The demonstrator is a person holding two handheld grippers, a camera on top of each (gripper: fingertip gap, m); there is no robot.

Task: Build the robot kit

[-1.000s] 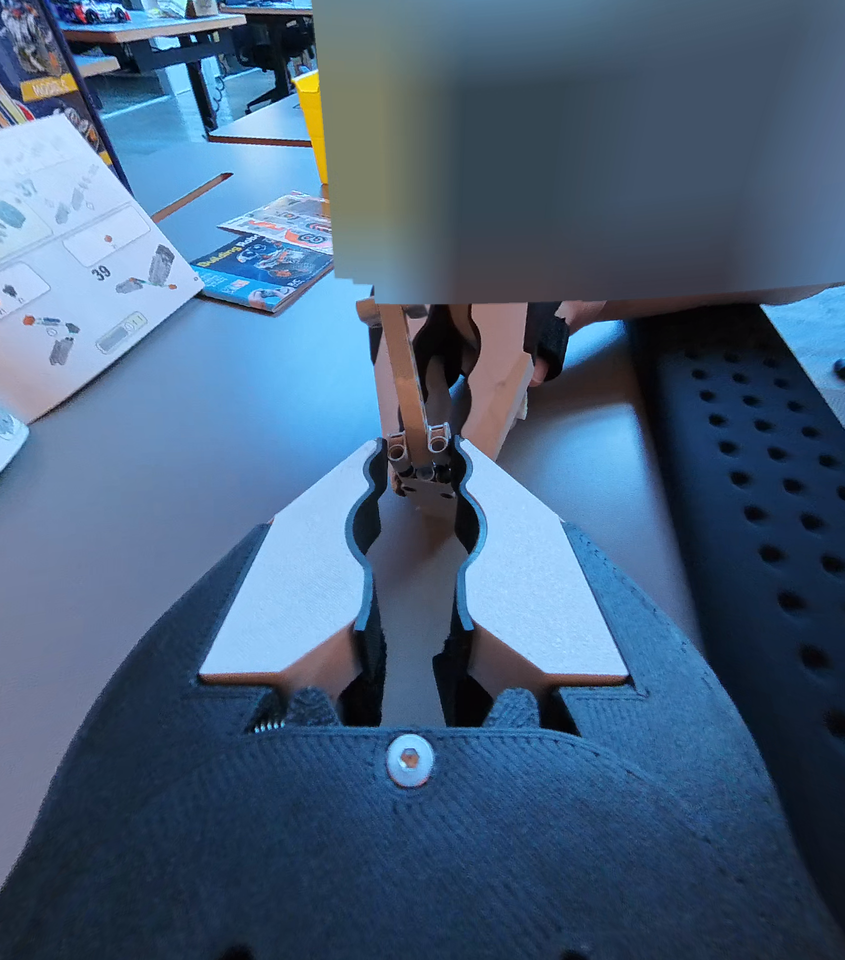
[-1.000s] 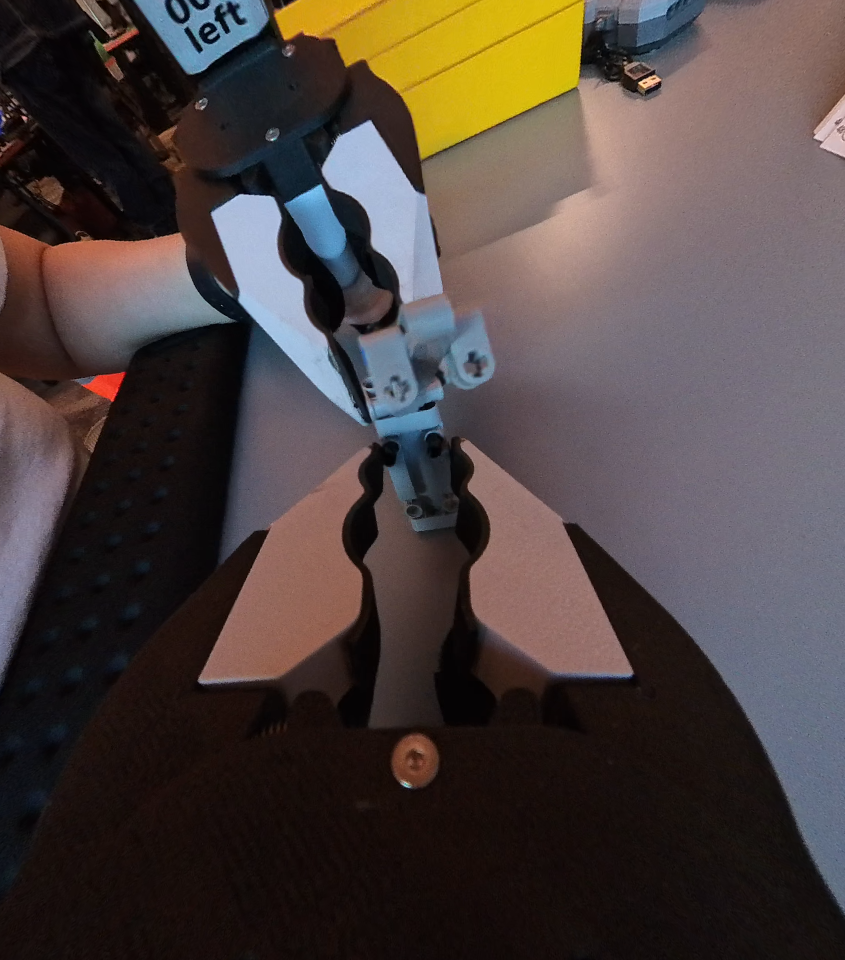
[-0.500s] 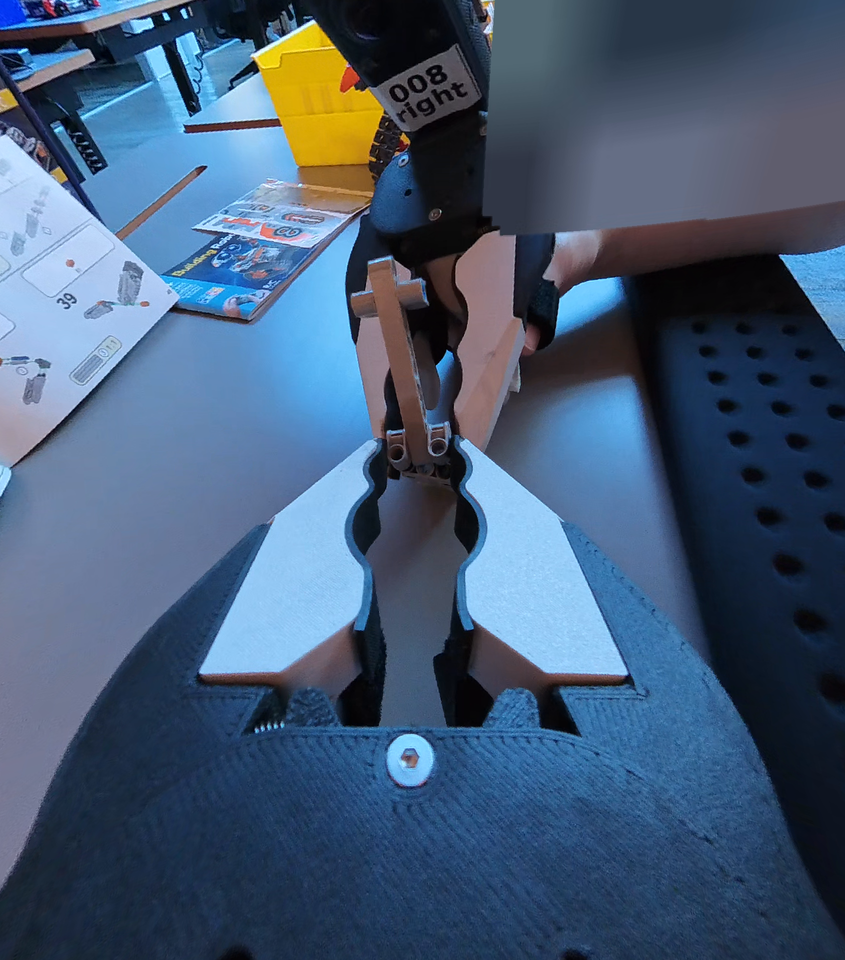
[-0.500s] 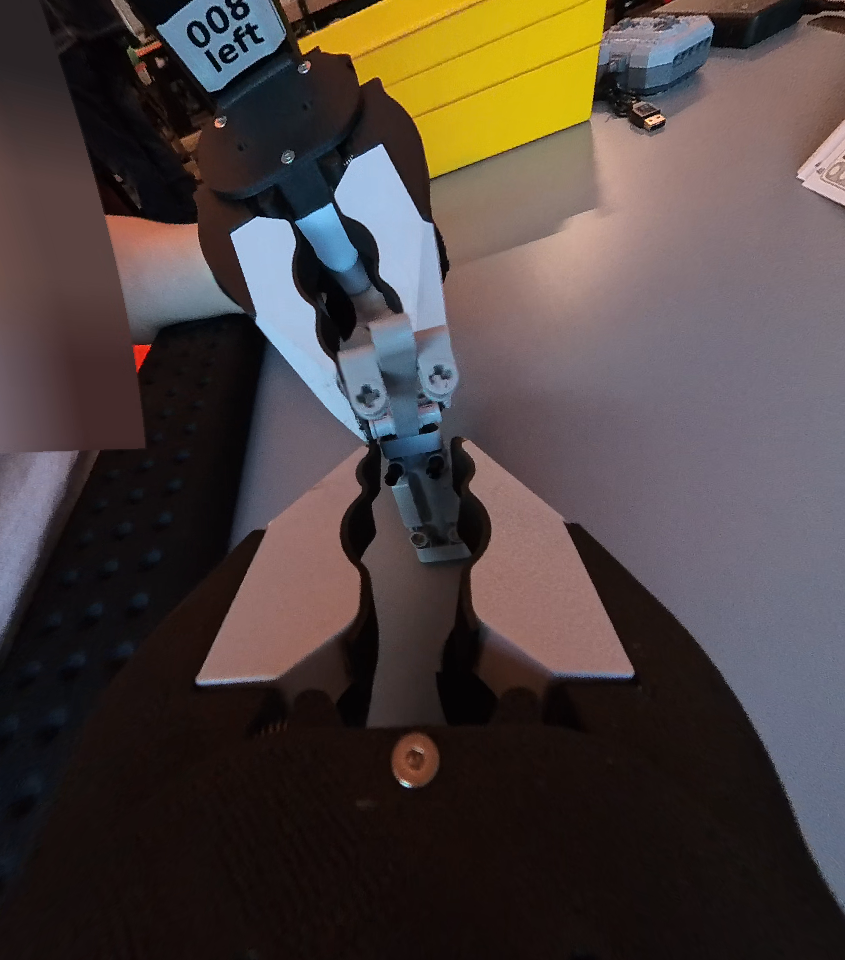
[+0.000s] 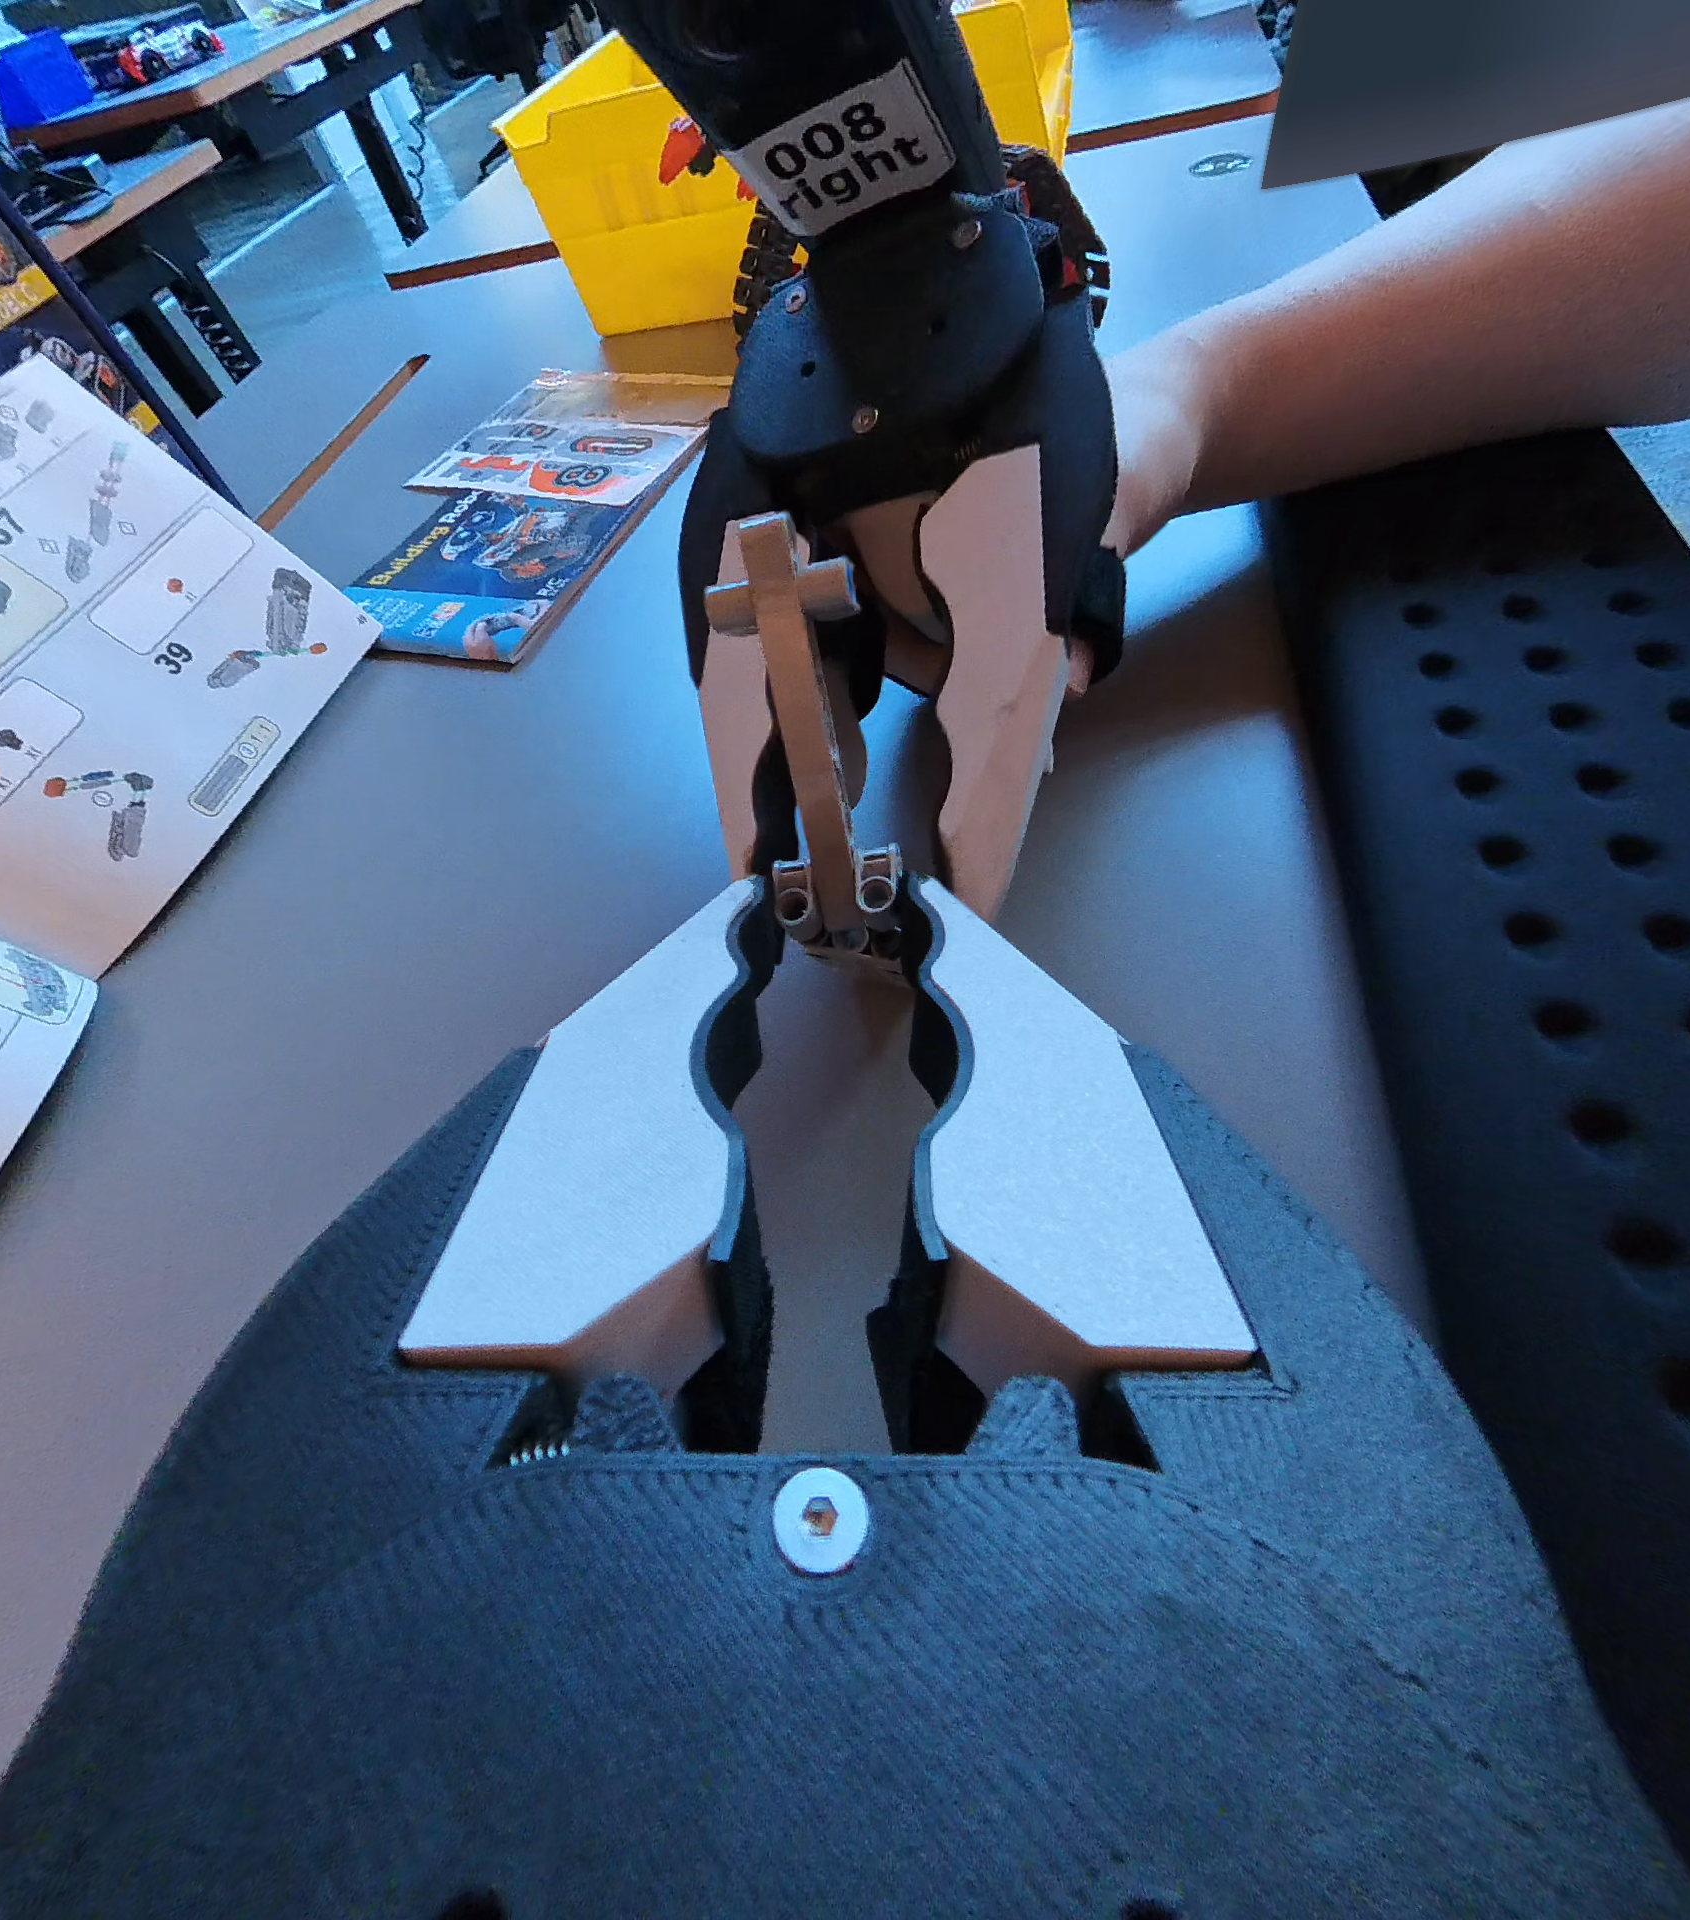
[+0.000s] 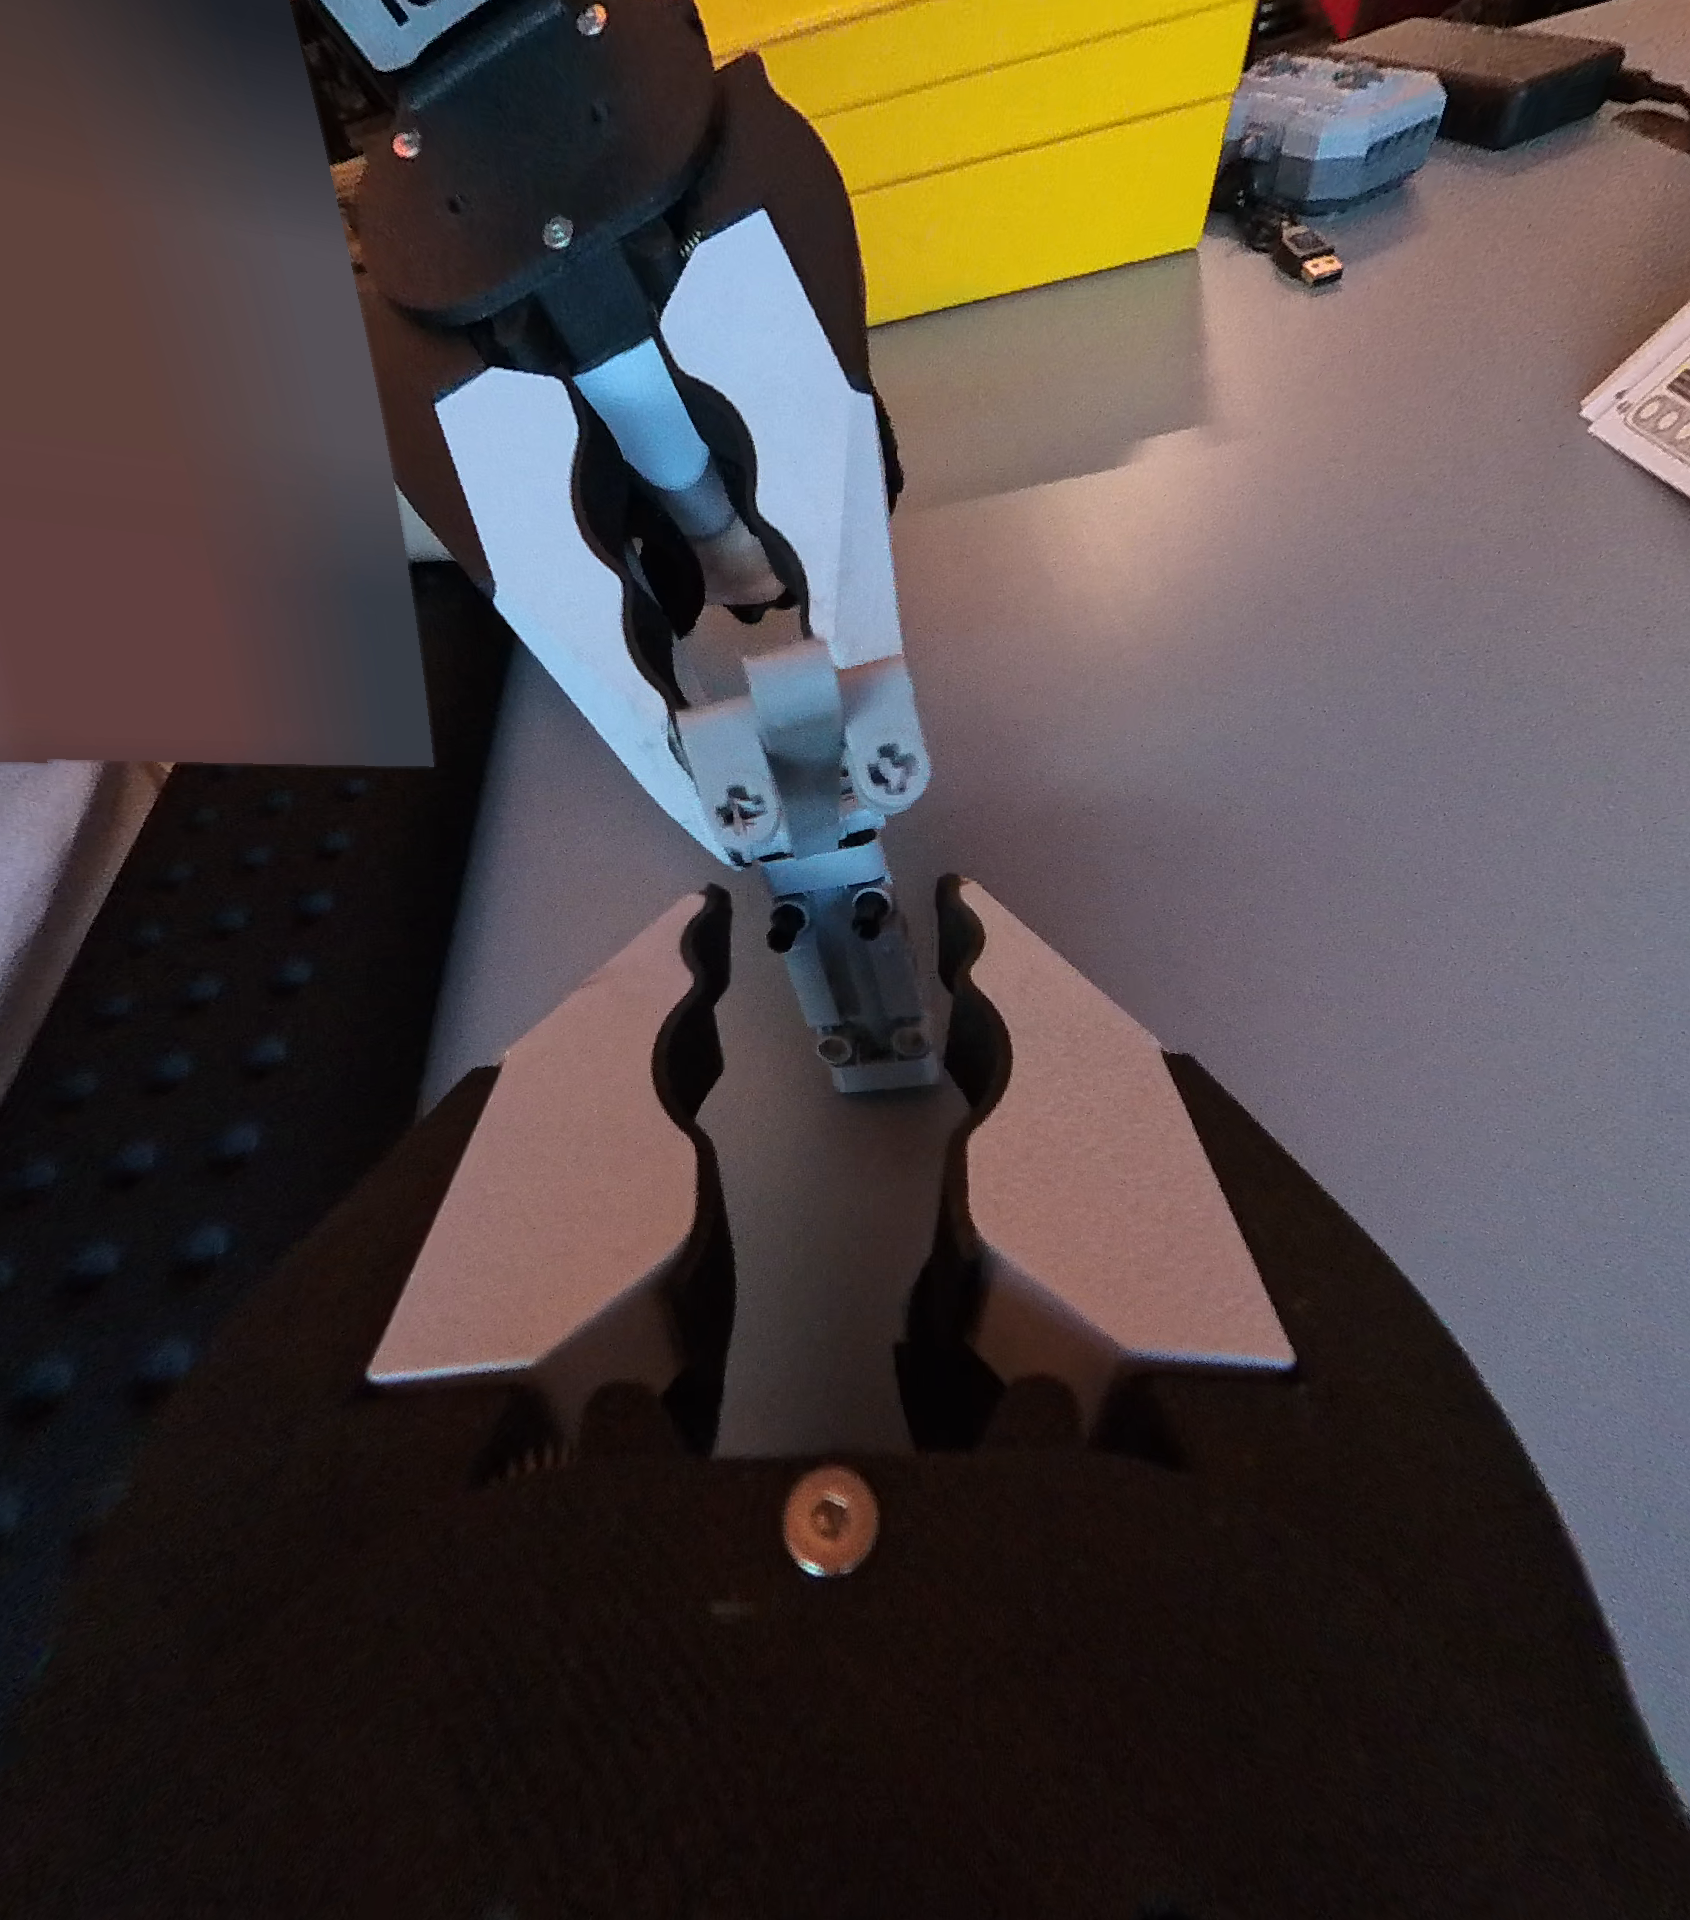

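Grey plastic brick assembly (image 5: 833,914) sits pinched at its end by the left tongs (image 5: 836,904), above the grey table (image 5: 467,852). Right tongs (image 6: 836,904) stand parted around its other end, fingers (image 6: 612,1122) not touching. Instruction sheets (image 5: 82,644) lie at nine o'clock, a yellow bin (image 5: 633,208) at twelve.

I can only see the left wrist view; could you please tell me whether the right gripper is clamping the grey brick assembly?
Observer: No. In the right wrist view, the right gripper's jaws stand apart, wider than the grey brick assembly.
Operator: Thank you. What shows on the side facing that camera?
Observer: Two black pins stick out of it.
Operator: And what lies farther back?
Observer: A grey electronic block sits beside a yellow bin.
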